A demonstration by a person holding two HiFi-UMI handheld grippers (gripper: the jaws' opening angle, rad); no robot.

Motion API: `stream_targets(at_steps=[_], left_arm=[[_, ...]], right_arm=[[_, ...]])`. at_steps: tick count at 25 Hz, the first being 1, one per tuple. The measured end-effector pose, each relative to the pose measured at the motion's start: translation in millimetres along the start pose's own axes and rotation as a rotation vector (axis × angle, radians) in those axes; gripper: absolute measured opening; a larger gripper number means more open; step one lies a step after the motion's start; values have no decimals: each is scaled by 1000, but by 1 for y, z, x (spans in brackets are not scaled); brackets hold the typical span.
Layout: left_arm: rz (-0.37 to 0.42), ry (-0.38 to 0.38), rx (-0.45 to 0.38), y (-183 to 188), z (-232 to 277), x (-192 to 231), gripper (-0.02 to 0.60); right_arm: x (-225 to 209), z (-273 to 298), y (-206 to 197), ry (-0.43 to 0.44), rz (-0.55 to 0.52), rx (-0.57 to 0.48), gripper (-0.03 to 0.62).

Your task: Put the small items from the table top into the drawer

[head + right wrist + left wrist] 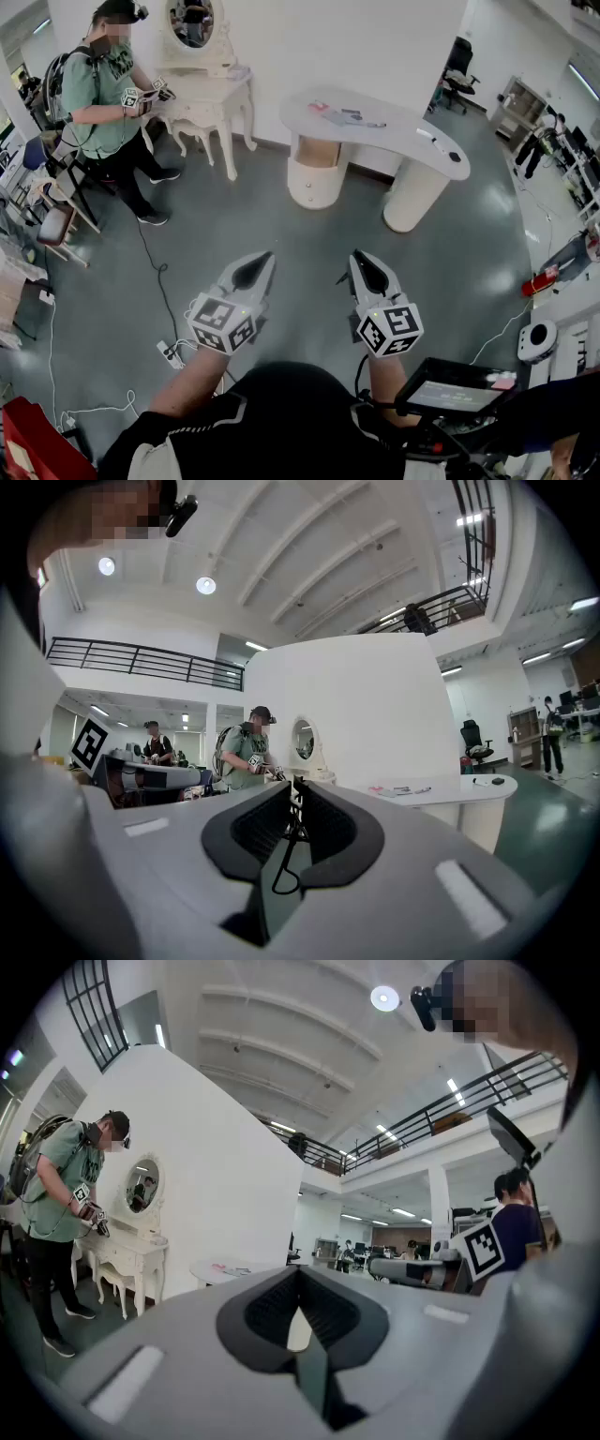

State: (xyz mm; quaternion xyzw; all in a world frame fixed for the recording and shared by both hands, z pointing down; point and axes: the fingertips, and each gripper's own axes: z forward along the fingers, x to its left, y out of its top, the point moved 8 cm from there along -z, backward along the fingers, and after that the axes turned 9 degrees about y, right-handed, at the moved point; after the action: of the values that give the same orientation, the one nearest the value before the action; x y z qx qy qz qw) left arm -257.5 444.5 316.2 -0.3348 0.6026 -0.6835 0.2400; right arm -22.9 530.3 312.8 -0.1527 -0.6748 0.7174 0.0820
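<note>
A white curved table (394, 141) stands across the grey floor, far ahead of me. On its top lie small items: a pink piece (319, 108), flat papers (349, 116), a pen (427, 137) and a small black thing (454, 156). Its left pedestal (314, 178) has a tan recess under the top. My left gripper (265, 255) and right gripper (357, 255) hover side by side over the floor, well short of the table. Both stand shut with nothing held, tips together in the left gripper view (300, 1269) and right gripper view (295, 785). The table (459, 794) shows to the right.
Another person (103, 84) with grippers works at a white dressing table (211, 94) at the back left. Cables and a power strip (169, 352) lie on the floor at my left. A fire extinguisher (542, 279) lies right; a screen (455, 394) sits close to my right side.
</note>
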Motion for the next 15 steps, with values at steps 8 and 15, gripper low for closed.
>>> stream_targets(at_steps=[8, 15], left_arm=[[4, -22, 2, -3, -3, -1, 0], [-9, -39, 12, -4, -6, 7, 0]], right_arm=[[4, -1, -1, 0, -3, 0, 38], [10, 3, 2, 1, 28, -37, 40]])
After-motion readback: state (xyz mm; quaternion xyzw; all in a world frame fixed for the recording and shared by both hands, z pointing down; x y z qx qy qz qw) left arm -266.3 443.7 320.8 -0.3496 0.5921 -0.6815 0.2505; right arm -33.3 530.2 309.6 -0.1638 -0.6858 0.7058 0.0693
